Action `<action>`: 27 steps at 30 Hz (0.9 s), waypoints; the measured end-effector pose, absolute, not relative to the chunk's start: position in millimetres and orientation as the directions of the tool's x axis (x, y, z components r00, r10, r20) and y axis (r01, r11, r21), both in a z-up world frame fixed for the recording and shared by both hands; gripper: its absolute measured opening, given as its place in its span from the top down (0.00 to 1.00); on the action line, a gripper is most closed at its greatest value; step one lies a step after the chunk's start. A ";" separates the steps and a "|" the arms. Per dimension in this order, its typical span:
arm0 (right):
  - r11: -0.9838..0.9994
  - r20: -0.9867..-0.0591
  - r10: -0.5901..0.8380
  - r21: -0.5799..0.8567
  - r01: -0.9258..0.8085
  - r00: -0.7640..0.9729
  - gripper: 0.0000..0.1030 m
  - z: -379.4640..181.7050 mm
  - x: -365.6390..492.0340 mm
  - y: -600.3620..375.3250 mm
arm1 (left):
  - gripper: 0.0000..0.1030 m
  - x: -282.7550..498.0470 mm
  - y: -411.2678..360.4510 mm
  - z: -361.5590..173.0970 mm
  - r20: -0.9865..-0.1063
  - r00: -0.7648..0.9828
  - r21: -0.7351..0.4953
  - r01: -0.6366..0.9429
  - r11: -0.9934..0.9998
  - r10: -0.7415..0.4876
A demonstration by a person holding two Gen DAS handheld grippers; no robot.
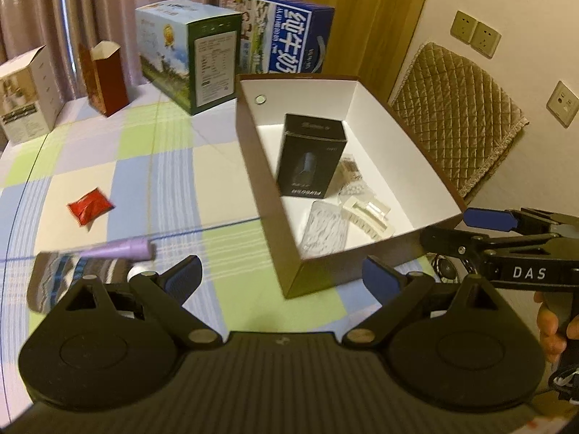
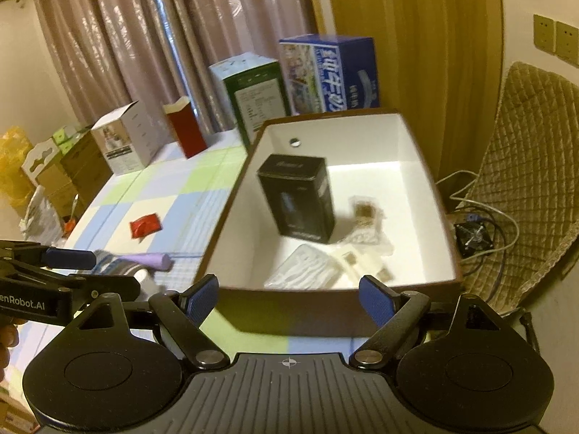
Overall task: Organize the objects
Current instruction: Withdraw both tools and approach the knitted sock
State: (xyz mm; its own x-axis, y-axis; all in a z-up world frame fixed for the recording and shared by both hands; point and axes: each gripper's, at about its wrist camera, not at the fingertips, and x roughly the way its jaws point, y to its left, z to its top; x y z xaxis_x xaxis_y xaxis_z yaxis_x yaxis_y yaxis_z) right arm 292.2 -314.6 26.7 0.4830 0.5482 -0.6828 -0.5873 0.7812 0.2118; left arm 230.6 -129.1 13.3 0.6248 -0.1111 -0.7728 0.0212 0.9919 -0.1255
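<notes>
A brown box with a white inside stands on the checked tablecloth. In it stand a black carton and several clear packets. A red packet, a purple tube and a striped sock lie on the cloth to the left. My left gripper is open and empty, low before the box's near corner. My right gripper is open and empty at the box's near wall; it also shows in the left wrist view.
Along the far edge stand a white carton, a red open carton, a green-white carton and a blue milk carton. A quilted chair is to the right, with cables and a small fan below.
</notes>
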 end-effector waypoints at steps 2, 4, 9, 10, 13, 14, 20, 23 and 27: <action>0.775 -0.686 0.553 0.215 -0.594 0.473 0.20 25.2 285.8 -308.6 | 0.09 222.7 -120.9 11.8 -0.776 0.622 -0.127 0.009 0.992 -0.105; 0.770 -0.691 0.556 0.218 -0.600 0.462 0.20 23.3 279.5 -302.2 | 0.09 214.1 -111.7 10.2 -0.779 0.620 -0.127 -0.005 0.992 -0.096; 0.749 -0.698 0.571 0.230 -0.621 0.431 0.20 18.4 266.2 -284.8 | 0.09 196.6 -88.8 7.7 -0.788 0.611 -0.128 -0.046 0.991 -0.073; 0.744 -0.700 0.575 0.234 -0.626 0.423 0.20 16.8 263.8 -280.4 | 0.09 192.7 -84.1 7.1 -0.789 0.611 -0.127 -0.055 0.990 -0.067; 0.726 -0.707 0.587 0.243 -0.643 0.396 0.20 12.0 256.8 -265.6 | 0.09 181.7 -69.2 6.0 -0.793 0.607 -0.125 -0.084 0.989 -0.049; 0.720 -0.709 0.589 0.243 -0.650 0.387 0.20 10.3 254.4 -260.0 | 0.09 178.0 -64.2 5.4 -0.795 0.606 -0.124 -0.094 0.988 -0.042; 0.682 -0.722 0.605 0.250 -0.688 0.337 0.20 0.4 240.2 -228.4 | 0.09 157.4 -32.2 0.1 -0.810 0.586 -0.114 -0.165 0.980 0.004; 0.665 -0.726 0.610 0.250 -0.704 0.318 0.20 -4.2 233.4 -214.7 | 0.09 148.9 -17.2 -4.3 -0.817 0.577 -0.113 -0.198 0.974 0.023; 0.646 -0.729 0.616 0.249 -0.722 0.299 0.20 -11.6 226.7 -195.9 | 0.09 138.7 1.9 -8.8 -0.819 0.572 -0.113 -0.235 0.965 0.043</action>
State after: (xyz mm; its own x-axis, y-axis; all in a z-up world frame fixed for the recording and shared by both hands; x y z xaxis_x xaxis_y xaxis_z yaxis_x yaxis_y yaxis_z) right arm 226.7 -195.9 -11.6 0.2986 0.6156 -0.7293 -0.7219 0.6455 0.2492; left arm 138.7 1.9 -8.8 0.5718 0.0435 -0.8192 -0.2348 0.9655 -0.1127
